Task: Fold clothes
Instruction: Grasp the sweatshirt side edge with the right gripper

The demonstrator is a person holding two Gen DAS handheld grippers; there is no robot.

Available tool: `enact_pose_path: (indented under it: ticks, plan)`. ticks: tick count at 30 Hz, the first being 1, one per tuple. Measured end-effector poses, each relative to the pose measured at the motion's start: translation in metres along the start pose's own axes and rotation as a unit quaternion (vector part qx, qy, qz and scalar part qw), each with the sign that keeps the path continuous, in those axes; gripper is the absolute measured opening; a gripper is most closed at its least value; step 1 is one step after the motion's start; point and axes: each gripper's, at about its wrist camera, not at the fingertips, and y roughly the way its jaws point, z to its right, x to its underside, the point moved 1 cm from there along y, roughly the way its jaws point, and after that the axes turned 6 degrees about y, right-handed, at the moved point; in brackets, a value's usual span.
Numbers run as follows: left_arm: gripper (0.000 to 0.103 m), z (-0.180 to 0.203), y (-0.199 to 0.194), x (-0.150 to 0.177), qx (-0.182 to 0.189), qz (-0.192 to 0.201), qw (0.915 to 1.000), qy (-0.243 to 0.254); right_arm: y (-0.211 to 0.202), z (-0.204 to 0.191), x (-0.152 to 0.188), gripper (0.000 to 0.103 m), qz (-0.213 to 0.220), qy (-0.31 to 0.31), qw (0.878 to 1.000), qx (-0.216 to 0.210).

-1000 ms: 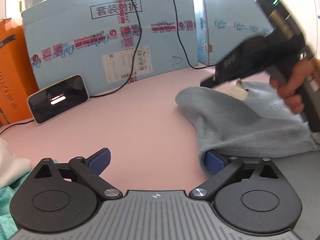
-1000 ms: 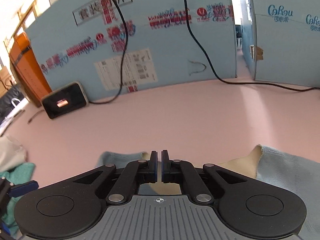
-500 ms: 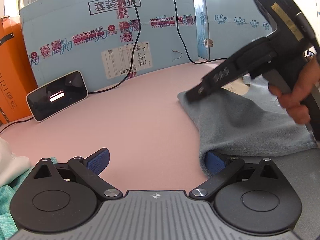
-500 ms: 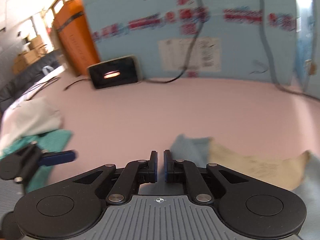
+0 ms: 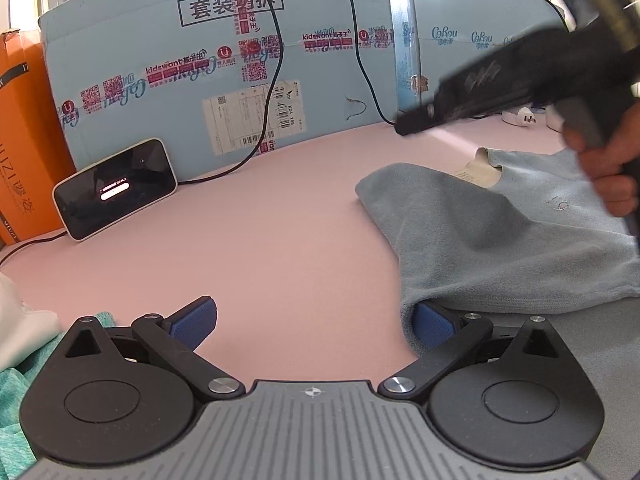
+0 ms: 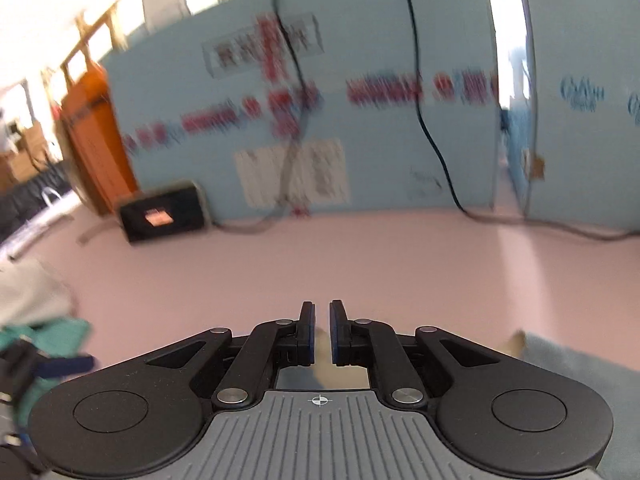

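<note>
A grey-blue garment (image 5: pixel 496 248) lies folded on the pink table at the right of the left wrist view, its cream collar lining showing. My left gripper (image 5: pixel 312 320) is open wide and empty; its right pad (image 5: pixel 434 322) sits under the garment's near edge. My right gripper (image 5: pixel 416 122) hangs in the air above the garment, held by a hand. In the right wrist view the right gripper (image 6: pixel 321 330) has its jaws nearly closed with nothing between them, and a corner of the garment (image 6: pixel 568 360) shows at lower right.
Blue cardboard boxes (image 5: pixel 224 80) and an orange box (image 5: pixel 20 128) stand along the back. A phone (image 5: pixel 116 188) leans there with a black cable. White and teal clothes (image 5: pixel 16 360) lie at the left edge.
My right gripper has lifted off the garment and swung up and back to the right. The left gripper has stayed put and open.
</note>
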Motion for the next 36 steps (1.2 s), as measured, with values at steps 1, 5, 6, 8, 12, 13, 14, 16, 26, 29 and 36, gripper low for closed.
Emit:
enact_pose_path:
  ticks: [1,5,6,8,12,13,14,16,26,29,36]
  plan:
    - [0.103,0.0,0.0,0.0,-0.001,0.0,1.0,0.001,-0.008,-0.008,-0.001,0.011,0.005,-0.004,1.0,-0.024]
    - [0.103,0.001,0.0,0.0,-0.003,0.001,1.0,0.003,-0.01,-0.036,0.011,0.011,-0.049,-0.047,0.995,-0.067]
    - [0.103,0.001,0.0,0.0,-0.004,0.002,1.0,0.003,-0.005,-0.042,0.017,0.011,-0.059,-0.067,0.994,-0.06]
    - [0.103,0.001,-0.001,0.0,-0.004,0.002,1.0,0.004,0.007,-0.049,0.03,0.011,-0.068,-0.108,0.991,-0.028]
    - [0.103,-0.002,0.001,0.0,0.002,-0.001,1.0,-0.004,0.006,-0.042,0.041,0.011,-0.078,-0.12,0.99,0.002]
    - [0.103,-0.003,0.001,0.0,0.003,-0.001,1.0,-0.006,0.002,-0.038,0.041,0.011,-0.078,-0.119,0.99,0.008]
    - [0.103,-0.003,0.001,0.0,0.003,-0.001,1.0,-0.005,0.0,-0.036,0.042,0.011,-0.08,-0.117,0.99,0.015]
    - [0.103,-0.002,0.001,0.001,0.003,-0.001,1.0,-0.005,-0.007,-0.031,0.045,0.011,-0.079,-0.118,0.99,0.021]
    - [0.103,-0.003,0.002,0.001,0.004,-0.003,1.0,-0.006,-0.051,-0.009,0.068,0.031,-0.062,-0.092,0.992,0.054]
    - [0.103,-0.004,0.002,0.002,0.004,-0.003,1.0,-0.007,-0.065,-0.005,0.074,0.031,-0.064,-0.095,0.991,0.067]
    - [0.103,-0.007,-0.008,0.003,0.014,0.026,0.9994,-0.019,-0.109,0.008,0.092,0.031,-0.053,-0.097,0.991,0.08]
